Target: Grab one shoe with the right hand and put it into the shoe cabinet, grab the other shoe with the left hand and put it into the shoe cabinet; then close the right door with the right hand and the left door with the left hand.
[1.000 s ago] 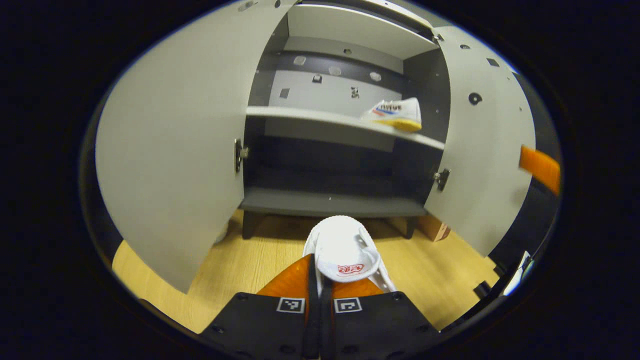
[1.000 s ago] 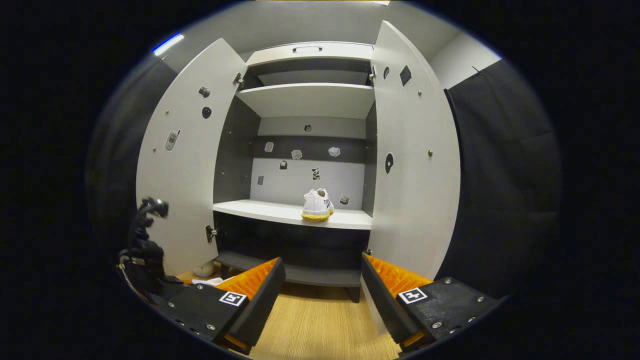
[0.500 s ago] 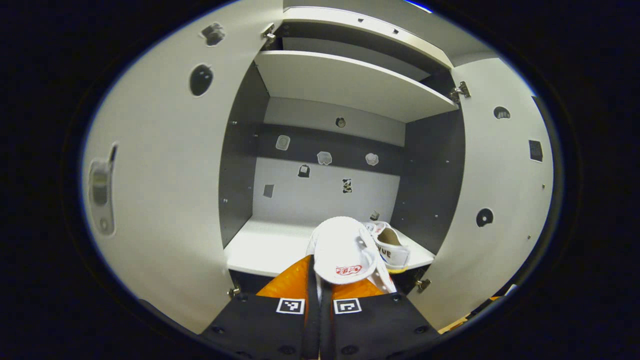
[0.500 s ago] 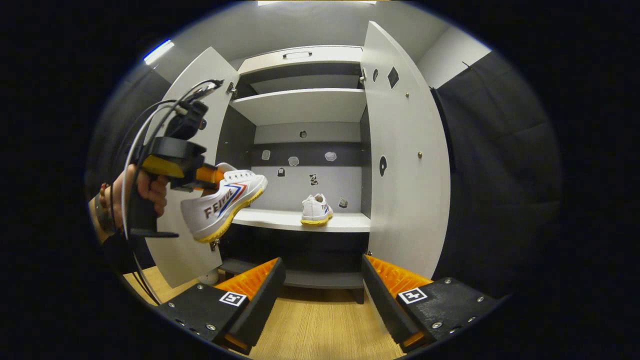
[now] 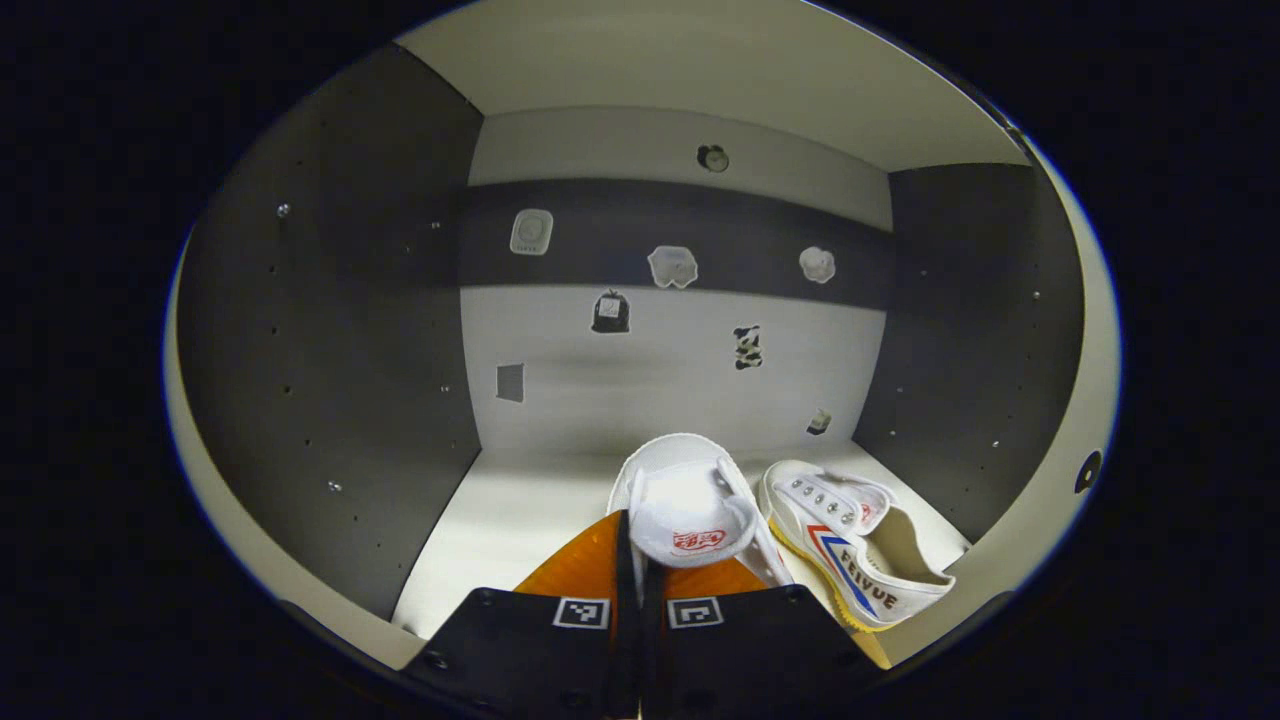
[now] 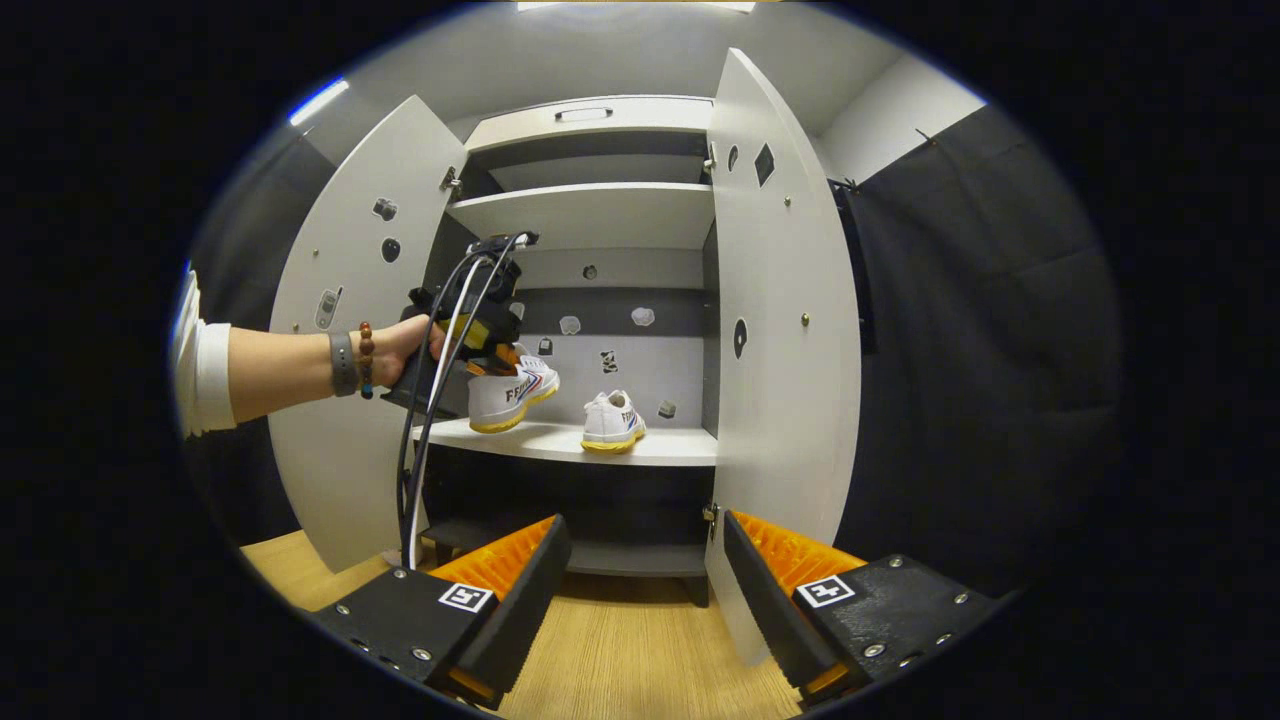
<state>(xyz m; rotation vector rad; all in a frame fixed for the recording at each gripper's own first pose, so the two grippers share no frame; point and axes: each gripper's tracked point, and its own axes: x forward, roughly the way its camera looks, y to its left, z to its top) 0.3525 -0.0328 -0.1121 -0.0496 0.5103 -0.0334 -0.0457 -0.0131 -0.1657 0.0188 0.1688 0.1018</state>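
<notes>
From my remote station, the shoe cabinet (image 6: 600,200) stands with its left door (image 6: 350,340) and right door (image 6: 785,330) swung wide, a white shoe (image 6: 612,422) already resting on the middle shelf (image 6: 660,447). My left gripper (image 5: 640,560) is clenched on the heel of the second shoe (image 5: 690,505), held inside the cabinet just above that shelf and just beside the first. My right gripper (image 6: 640,590) hangs released, fingers (image 6: 520,585) spread, in front of the cabinet over the wooden floor (image 6: 630,660).

Two shoes (image 6: 512,390) (image 6: 612,424) (white), two doors (image 6: 345,330) (image 6: 785,330).
</notes>
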